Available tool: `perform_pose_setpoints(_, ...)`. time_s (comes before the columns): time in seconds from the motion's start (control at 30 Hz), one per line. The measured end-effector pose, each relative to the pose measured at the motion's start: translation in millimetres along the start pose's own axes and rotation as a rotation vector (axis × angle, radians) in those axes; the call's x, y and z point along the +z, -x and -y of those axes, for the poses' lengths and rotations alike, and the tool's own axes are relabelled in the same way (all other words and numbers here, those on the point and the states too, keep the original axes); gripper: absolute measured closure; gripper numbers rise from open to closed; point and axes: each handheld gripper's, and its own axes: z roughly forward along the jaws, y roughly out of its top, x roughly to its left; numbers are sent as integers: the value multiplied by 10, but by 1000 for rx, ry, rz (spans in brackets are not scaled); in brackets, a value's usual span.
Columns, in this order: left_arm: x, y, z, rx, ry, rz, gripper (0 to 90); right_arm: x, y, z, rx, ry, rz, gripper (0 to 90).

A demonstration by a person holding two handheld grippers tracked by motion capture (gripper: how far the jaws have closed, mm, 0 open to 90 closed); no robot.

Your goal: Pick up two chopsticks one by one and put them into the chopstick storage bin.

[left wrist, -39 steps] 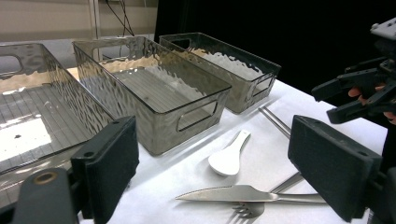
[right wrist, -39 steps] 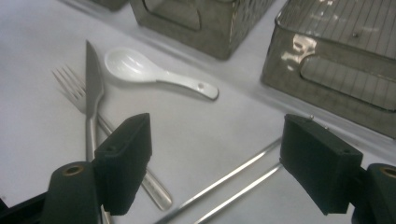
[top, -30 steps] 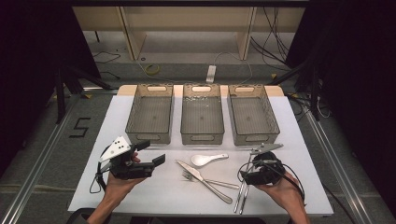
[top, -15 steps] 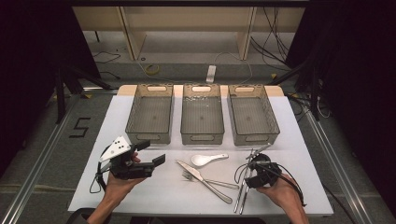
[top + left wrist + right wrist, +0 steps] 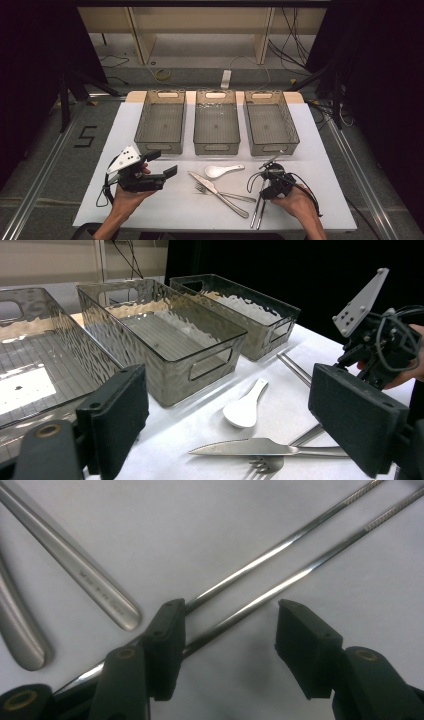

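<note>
Three clear ribbed bins sit in a row on the worktop [image 5: 100, 200] beyond both hand-held grippers: left bin [image 5: 161, 122], middle bin [image 5: 216, 125], right bin [image 5: 270, 122]. All three look empty, bare ribbed floors.

Right hand-held gripper [image 5: 267, 189] points down at the pair of metal chopsticks [image 5: 260, 207], low over them. In the right gripper view the chopsticks [image 5: 280, 565] lie side by side, nearly parallel, long axis running diagonally from under the near jaw up and away to the textured tips. Jaws have just been closing, about half open; one stick passes against or under the left pad, the other lies in the gap, right pad clear of both. No grip.

Left hand-held gripper [image 5: 162, 162] is held level, jaws wide apart, nothing between them, aimed toward the white spoon [image 5: 245, 407], knife [image 5: 260, 447] and fork [image 5: 267, 465], which lie between the two grippers.
</note>
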Motion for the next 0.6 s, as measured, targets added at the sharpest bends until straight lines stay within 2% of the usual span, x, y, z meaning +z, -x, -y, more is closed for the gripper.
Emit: perform_pose_setpoints(0.6,5,12,-1,12,-6,1,157,21,50,-15,11,-49,-7,512)
